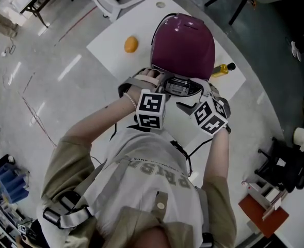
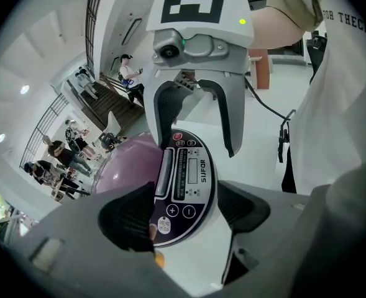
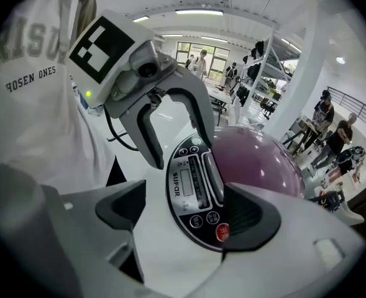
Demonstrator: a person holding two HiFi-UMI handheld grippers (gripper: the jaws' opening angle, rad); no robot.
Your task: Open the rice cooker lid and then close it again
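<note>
The rice cooker [image 1: 182, 45] stands on the white table [image 1: 110, 48] with its purple domed lid down. Its dark control panel [image 1: 180, 88] faces me. Both grippers hang over that panel from the near side and point steeply down. My left gripper [image 1: 164, 87] is open. In the left gripper view the panel [image 2: 186, 179] lies between and beyond its pads [image 2: 130, 219] with no contact showing. My right gripper [image 1: 195, 94] is also open. The right gripper view shows the panel [image 3: 198, 188] and lid latch bar [image 3: 212, 176] between its pads [image 3: 251, 219]. Each gripper appears in the other's view.
An orange [image 1: 130, 44] lies on the table left of the cooker. A yellow bottle with a black cap [image 1: 221, 69] lies to the cooker's right. Chairs and frames stand beyond the table, and a red-topped stand [image 1: 262, 211] is at lower right.
</note>
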